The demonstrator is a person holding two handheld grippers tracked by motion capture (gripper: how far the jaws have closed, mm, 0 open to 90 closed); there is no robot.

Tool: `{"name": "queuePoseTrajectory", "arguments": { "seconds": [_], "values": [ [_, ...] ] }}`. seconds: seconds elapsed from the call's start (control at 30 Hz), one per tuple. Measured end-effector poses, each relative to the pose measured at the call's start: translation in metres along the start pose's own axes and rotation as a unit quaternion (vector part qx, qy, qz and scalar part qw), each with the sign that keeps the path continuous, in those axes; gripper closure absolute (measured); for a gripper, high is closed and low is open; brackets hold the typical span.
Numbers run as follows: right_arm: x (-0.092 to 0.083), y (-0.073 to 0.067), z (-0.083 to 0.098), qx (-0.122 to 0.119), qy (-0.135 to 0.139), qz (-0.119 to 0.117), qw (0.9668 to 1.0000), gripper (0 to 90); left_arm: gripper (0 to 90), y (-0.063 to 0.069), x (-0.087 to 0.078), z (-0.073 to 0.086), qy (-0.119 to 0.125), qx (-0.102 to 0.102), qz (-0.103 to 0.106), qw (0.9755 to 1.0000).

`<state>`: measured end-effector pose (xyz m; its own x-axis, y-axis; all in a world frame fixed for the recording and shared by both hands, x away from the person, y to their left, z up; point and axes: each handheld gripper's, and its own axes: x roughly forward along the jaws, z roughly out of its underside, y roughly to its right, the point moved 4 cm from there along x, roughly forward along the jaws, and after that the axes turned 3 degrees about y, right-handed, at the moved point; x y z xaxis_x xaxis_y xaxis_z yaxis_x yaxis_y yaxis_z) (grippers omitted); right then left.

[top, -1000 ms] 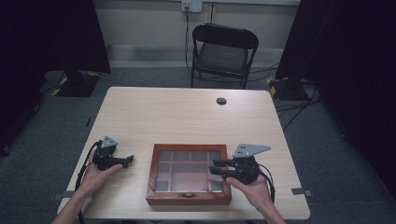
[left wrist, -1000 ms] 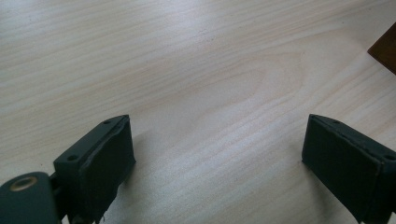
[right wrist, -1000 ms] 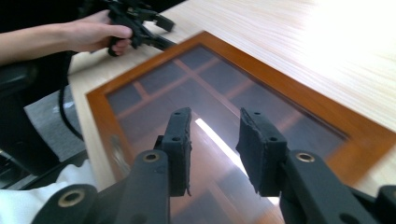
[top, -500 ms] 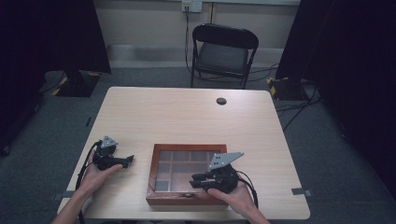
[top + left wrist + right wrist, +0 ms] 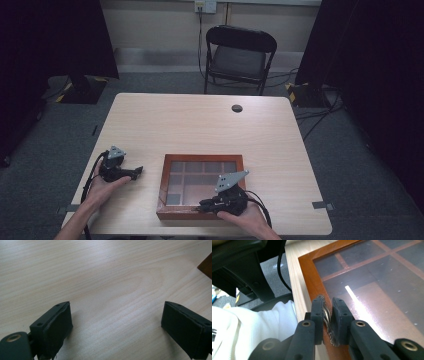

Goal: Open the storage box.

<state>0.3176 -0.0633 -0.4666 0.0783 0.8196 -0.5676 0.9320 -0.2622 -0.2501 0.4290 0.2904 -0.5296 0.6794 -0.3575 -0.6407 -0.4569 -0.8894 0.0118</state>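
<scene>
A wooden box [image 5: 165, 175] with a glass lid over several compartments lies near the table's front edge. My right gripper [image 5: 202, 205] lies low at the box's front rim and points left. Its jaws have just been closing, and in the right gripper view they press on a small metal clasp [image 5: 326, 315] on the box's wooden frame [image 5: 309, 275]. My left gripper [image 5: 137, 171] rests on the table left of the box. In the left gripper view it [image 5: 116, 315] stands open over bare wood, with a corner of the box [image 5: 206, 265] at the far right.
A small black round cap [image 5: 237, 108] sits in the tabletop [image 5: 200, 125] at the far middle. A black folding chair [image 5: 240, 52] stands beyond the table. A white sleeve [image 5: 249, 327] and the table's front edge are just left of the right gripper.
My right gripper has moved left and down from the box's right side to its front rim, and its jaws have closed on the clasp. The left gripper has stayed in place.
</scene>
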Motion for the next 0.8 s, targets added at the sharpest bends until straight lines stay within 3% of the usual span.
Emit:
{"name": "queuePoseTrajectory", "arguments": {
  "seconds": [0.17,0.33,0.4,0.67,0.8],
  "values": [
    [0.000,0.001,0.000,-0.001,-0.001,-0.005,1.0000,81.5,15.3,0.001,-0.002,-0.001,-0.005,0.008,0.005,0.9999],
    [0.001,0.000,-0.001,-0.003,-0.003,-0.003,1.0000,81.8,15.7,0.002,-0.003,-0.001,-0.008,0.013,0.005,0.9999],
    [0.001,0.000,-0.001,-0.006,-0.004,-0.003,1.0000,81.9,15.6,0.005,-0.003,-0.001,-0.006,0.008,0.012,0.9999],
    [0.001,0.003,-0.003,-0.008,-0.006,0.002,0.9999,82.1,16.7,0.013,-0.006,-0.003,-0.011,0.032,0.034,0.9988],
    [0.000,0.003,-0.003,-0.007,-0.009,0.003,0.9999,82.0,16.8,0.016,-0.008,-0.004,-0.003,0.030,0.041,0.9987]
  ]
}}
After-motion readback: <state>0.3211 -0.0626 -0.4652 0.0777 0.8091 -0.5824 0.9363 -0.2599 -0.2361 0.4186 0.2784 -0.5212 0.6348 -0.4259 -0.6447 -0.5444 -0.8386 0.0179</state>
